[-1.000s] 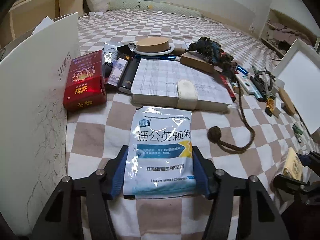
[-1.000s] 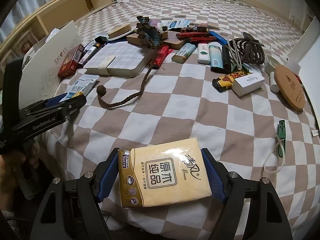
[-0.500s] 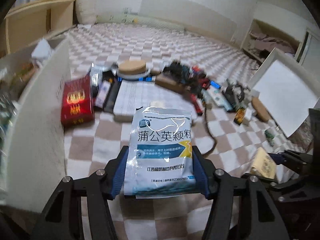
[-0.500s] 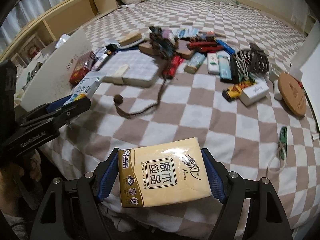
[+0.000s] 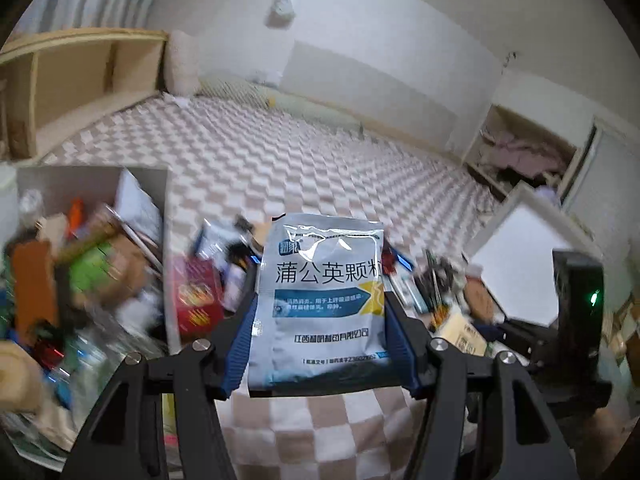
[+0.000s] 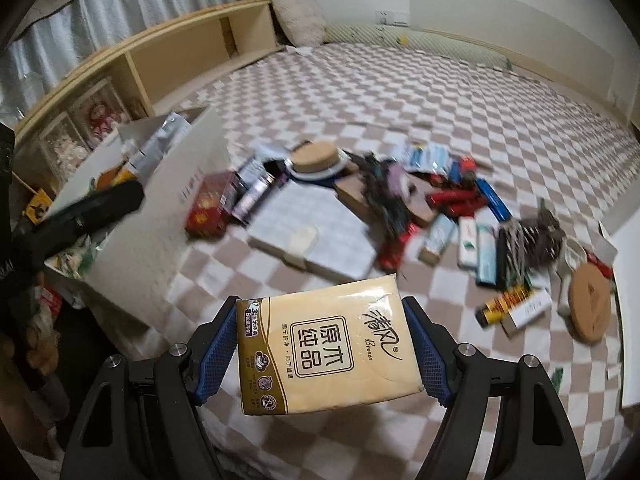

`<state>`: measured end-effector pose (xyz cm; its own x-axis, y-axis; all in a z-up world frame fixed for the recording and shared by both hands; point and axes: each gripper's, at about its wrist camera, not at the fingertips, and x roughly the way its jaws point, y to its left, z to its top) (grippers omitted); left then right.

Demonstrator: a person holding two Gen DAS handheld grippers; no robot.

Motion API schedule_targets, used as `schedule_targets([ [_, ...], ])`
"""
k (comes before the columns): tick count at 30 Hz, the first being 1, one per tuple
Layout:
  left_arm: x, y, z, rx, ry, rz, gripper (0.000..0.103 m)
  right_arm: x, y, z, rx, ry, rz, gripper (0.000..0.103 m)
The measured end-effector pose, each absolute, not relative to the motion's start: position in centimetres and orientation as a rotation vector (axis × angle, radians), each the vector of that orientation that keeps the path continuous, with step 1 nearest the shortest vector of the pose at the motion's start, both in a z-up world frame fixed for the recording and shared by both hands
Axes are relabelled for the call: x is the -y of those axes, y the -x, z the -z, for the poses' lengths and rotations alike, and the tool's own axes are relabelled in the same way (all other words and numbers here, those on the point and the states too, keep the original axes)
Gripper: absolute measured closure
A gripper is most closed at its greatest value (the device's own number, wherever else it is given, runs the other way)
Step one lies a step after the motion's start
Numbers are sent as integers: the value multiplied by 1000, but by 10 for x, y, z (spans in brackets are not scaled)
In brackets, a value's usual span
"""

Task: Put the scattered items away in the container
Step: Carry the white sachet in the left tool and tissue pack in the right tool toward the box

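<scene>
A: We are holding the medicine sachet (image 5: 320, 300) in the left gripper (image 5: 320, 344), its blue pads (image 5: 242, 344) pressing on both side edges, with the sachet lifted clear of the checkered bedspread (image 5: 280, 168).

B: And we are clamping the tissue pack (image 6: 326, 340) across its width in the right gripper (image 6: 320, 356), also up in the air.

A: We are judging the sachet as light, glossy and limp, so it may slip or buckle. Gripping low on its sealed edges looks the safest hold.

B: We are reading the tissue pack as soft and squashy, light too. Holding it at mid-length should keep it from sagging out.

A: We are seeing the white box (image 5: 100, 176) to our left, already crowded with blurred things, and that seems to be the container we are heading for.

B: Beyond it we are looking at the rest of the clutter: a notebook (image 6: 316, 236), a red carton (image 6: 210, 208), a cork coaster (image 6: 590, 300). A wooden shelf (image 6: 160, 64) and a curtain (image 6: 100, 12) are lining the far side of the room.
</scene>
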<state>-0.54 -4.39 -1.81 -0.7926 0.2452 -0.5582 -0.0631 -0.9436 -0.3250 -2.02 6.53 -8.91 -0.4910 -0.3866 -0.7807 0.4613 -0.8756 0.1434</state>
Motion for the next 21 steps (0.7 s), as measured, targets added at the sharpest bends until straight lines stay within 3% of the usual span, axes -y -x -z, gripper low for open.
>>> schedule_targets([
  [8, 120, 7, 1, 708, 882, -2862, 43, -31, 26, 70, -136, -1127, 2314, 24],
  [21, 161, 45, 34, 1081, 964, -2766, 43, 1, 29, 61, -171, -1092, 2276, 24],
])
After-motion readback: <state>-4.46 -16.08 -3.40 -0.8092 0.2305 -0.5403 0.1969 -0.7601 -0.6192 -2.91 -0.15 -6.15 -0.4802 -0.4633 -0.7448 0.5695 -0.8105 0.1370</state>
